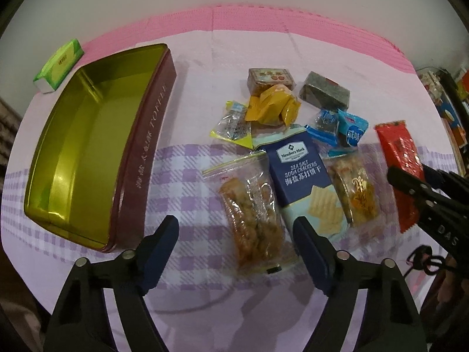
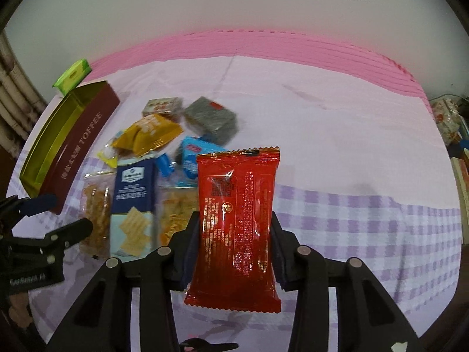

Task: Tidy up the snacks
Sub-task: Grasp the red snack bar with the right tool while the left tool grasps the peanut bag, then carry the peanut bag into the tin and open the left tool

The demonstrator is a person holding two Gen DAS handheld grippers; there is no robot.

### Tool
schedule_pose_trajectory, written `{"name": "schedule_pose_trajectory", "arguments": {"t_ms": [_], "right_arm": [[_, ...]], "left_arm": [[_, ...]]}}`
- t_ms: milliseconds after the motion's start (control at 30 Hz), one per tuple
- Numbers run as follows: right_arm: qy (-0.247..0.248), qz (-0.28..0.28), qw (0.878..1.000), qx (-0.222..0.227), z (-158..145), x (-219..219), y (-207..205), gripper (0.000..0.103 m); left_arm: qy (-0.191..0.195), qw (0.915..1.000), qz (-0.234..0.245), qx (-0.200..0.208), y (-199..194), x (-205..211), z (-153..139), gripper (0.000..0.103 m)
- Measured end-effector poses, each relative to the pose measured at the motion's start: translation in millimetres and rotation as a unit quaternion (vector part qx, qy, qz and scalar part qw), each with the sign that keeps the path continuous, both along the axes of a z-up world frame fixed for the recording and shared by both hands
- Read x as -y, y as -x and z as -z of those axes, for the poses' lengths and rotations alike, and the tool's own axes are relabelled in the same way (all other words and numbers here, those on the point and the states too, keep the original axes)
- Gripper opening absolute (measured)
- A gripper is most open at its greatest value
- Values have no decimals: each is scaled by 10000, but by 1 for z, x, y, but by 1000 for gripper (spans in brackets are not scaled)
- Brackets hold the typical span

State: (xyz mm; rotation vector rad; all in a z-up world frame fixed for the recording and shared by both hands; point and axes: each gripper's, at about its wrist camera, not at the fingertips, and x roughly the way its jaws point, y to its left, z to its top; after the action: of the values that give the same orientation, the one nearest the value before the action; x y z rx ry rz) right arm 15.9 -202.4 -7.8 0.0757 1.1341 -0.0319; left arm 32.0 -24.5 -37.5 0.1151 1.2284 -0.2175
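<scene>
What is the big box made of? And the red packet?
The box looks like metal tin: its gold inside is shiny and mirrors the light. The red packet, held in the right tongs, seems thin glossy plastic or foil film, going by its wrinkles, glare and zigzag sealed ends.

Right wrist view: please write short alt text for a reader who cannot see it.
The right gripper holds a red snack packet between its fingers above a lilac checked tablecloth. To its left lie mixed snacks, among them a blue cracker pack, beside an open toffee tin.
</scene>
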Motion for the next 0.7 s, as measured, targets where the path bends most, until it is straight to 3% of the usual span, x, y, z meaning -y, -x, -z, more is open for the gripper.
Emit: {"name": "schedule_pose_trajectory", "arguments": {"t_ms": [333,700], "right_arm": [[-197,178,9996,-23,6,14,3,40],[-145,391,9991,-80,8,22,2,40]], "left_arm": [[112,9977,-433,-510,-21,1,18,63],[23,9972,-451,-590,-40,11,35,57]]}}
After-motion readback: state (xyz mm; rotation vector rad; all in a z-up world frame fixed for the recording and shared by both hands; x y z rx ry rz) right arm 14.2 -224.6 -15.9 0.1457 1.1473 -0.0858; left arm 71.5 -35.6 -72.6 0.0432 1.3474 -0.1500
